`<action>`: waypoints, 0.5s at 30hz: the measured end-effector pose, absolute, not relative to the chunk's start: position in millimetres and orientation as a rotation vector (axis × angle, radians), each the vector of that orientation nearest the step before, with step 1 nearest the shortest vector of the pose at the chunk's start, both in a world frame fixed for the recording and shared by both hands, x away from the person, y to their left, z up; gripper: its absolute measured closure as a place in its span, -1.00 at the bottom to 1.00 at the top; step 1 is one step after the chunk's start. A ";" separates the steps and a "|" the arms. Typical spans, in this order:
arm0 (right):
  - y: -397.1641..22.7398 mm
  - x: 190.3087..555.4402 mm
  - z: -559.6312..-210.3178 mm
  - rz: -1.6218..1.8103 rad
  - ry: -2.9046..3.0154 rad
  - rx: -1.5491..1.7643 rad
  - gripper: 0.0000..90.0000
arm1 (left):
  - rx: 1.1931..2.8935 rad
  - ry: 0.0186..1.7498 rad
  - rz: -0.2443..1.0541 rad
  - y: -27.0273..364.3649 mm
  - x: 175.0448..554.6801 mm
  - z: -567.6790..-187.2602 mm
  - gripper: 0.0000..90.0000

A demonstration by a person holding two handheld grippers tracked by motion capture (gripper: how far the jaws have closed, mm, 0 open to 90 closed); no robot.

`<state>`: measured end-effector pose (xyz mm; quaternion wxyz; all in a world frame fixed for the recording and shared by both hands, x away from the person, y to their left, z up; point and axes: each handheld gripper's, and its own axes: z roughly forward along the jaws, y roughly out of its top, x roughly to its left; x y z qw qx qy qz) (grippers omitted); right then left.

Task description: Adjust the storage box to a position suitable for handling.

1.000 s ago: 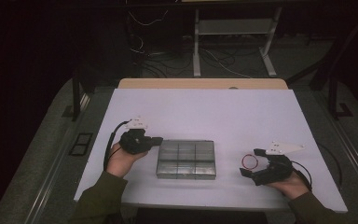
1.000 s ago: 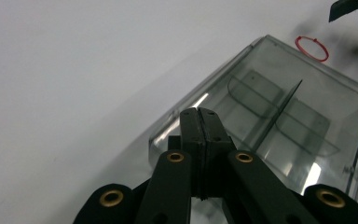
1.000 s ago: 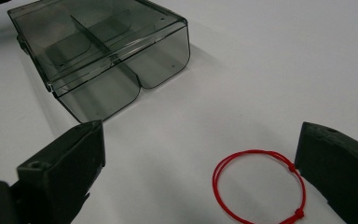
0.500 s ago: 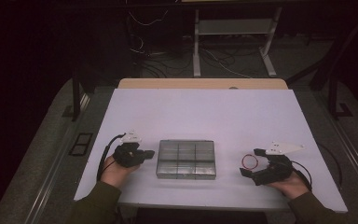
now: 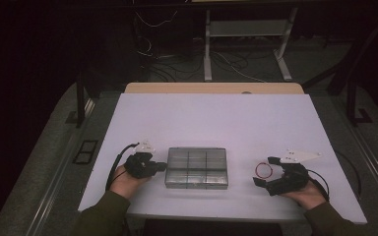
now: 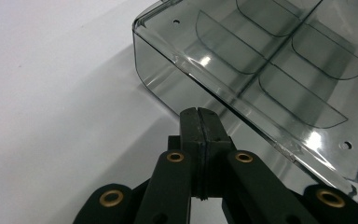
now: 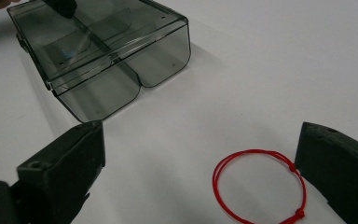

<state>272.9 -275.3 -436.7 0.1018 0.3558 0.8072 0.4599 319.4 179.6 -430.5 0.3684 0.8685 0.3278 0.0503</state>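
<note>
1. The place looked like a lab or test room set up for recording, not a home.
2. A plain white table (image 5: 216,118) stood alone on grey carpet (image 5: 44,162), bare apart from what lay near the two grippers.
3. Beyond the table, far ahead of the grippers, loose cables (image 5: 177,61) trailed over the floor around a white metal stand (image 5: 248,46).
4. Dark metal frame legs (image 5: 81,101) rose outboard of either gripper, by the table's sides.
5. The surroundings lay in darkness, with light falling on the table alone.
</note>
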 end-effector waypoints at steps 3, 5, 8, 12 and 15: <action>-275.1 273.1 -436.7 1.358 2.386 1.051 -0.97 | 2.234 0.838 0.130 179.0 319.6 -430.4 0.98; -274.9 273.2 -436.8 1.358 2.387 1.051 -0.97 | 2.227 0.842 0.129 177.7 319.2 -430.6 0.98; -274.9 272.8 -436.5 1.358 2.389 1.048 -0.97 | 2.225 0.838 0.118 174.9 318.3 -430.9 0.98; -276.7 272.0 -434.2 1.370 2.379 1.045 -0.97 | 2.235 0.815 0.117 168.4 317.8 -431.1 0.98; -278.2 271.2 -433.0 1.372 2.374 1.040 -0.97 | 2.232 0.805 0.119 162.4 318.1 -431.5 0.98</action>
